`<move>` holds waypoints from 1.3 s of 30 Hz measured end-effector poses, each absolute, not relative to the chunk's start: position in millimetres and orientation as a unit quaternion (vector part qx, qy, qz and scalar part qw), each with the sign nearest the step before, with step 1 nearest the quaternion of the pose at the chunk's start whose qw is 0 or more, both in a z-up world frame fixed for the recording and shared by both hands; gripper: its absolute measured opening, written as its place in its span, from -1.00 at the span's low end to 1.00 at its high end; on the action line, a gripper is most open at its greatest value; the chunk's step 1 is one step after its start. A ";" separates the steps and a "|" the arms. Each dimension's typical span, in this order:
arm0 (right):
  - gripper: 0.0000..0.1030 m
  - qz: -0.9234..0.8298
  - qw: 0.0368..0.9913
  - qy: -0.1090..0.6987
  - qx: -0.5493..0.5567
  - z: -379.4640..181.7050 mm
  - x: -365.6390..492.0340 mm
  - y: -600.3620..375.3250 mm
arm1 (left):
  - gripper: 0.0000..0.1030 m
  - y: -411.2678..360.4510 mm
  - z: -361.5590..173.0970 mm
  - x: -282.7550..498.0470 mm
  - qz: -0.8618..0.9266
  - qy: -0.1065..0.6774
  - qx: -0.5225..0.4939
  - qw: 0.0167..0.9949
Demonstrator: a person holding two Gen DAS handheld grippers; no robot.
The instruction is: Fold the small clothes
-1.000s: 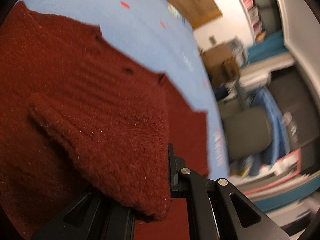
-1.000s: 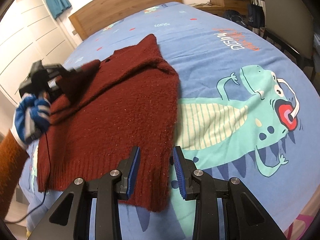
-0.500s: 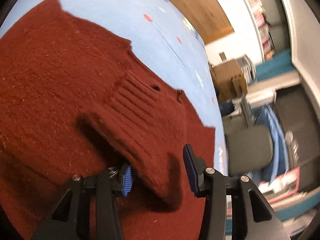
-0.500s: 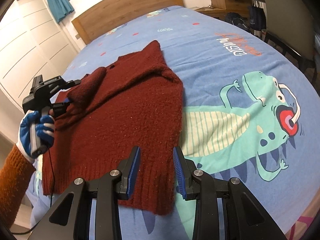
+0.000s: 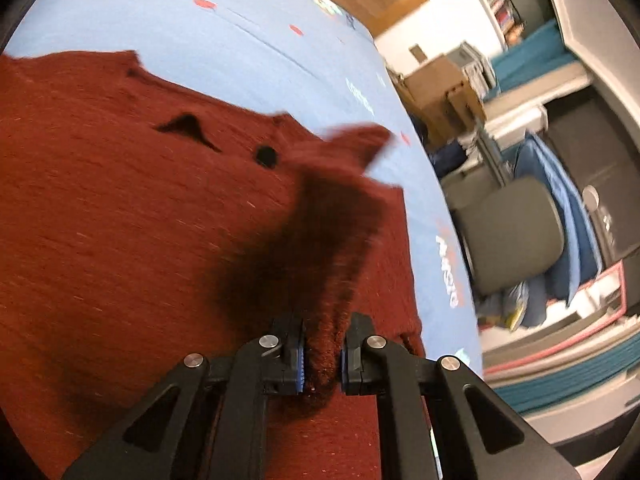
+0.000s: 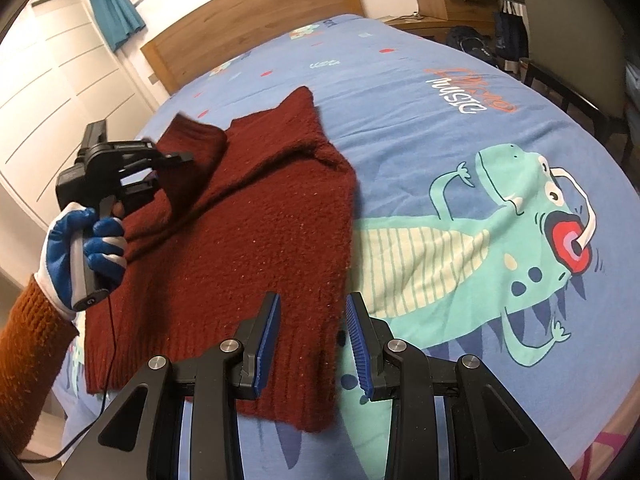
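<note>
Dark red knit sweater (image 6: 256,240) lies mostly flat on bed's blue dinosaur-print cover (image 6: 460,152), left-centre of bed, hem toward the cameras. Wooden headboard (image 6: 248,20) at far end; white wardrobe doors (image 6: 52,92) along bed's left side. Grey chair (image 5: 516,236) and cardboard box (image 5: 444,88) close off bed's right edge, w/ clutter behind.

Left hand-held gripper (image 5: 322,354), in blue-white gloved hand (image 6: 86,248), jaws just closing, pads pinching a sleeve (image 5: 332,248) of the sweater, lifted above sweater body; sleeve end blurred. Cable hangs from its handle over the hem.

Right hand-held gripper (image 6: 312,344): jaws apart, nothing between pads, hovering over hem's right corner; can't tell if touching.

Open room: bare cover right of sweater, over dinosaur print, out to bed edge.
</note>
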State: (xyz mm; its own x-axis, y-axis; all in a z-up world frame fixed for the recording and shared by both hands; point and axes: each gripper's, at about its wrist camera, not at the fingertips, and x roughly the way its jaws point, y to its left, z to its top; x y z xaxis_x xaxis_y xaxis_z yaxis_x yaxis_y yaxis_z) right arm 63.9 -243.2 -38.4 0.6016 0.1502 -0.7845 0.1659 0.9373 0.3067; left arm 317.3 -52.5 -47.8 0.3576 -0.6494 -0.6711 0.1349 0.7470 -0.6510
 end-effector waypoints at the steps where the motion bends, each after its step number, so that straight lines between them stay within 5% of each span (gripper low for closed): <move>1: -0.33 -0.006 0.877 0.446 0.178 -38.2 63.6 -244.4 | -0.69 -60.3 -47.5 315.4 -0.254 0.515 -0.239 0.783; 3: -0.33 -0.007 0.877 0.446 0.181 -38.5 63.1 -245.9 | -0.39 -73.2 -49.2 311.4 -0.262 0.522 -0.222 0.781; 9: -0.33 -0.007 0.876 0.449 0.178 -39.4 63.6 -244.2 | -0.16 -85.8 -35.4 291.5 -0.320 0.507 -0.218 0.770; 24: -0.33 0.002 0.879 0.448 0.164 -37.0 75.2 -233.5 | -0.15 -90.8 -54.5 272.1 -0.273 0.492 -0.108 0.819; 39: -0.33 0.017 0.886 0.445 0.128 -24.5 98.9 -206.1 | -0.15 87.8 -51.1 304.3 -0.107 0.467 -0.104 0.871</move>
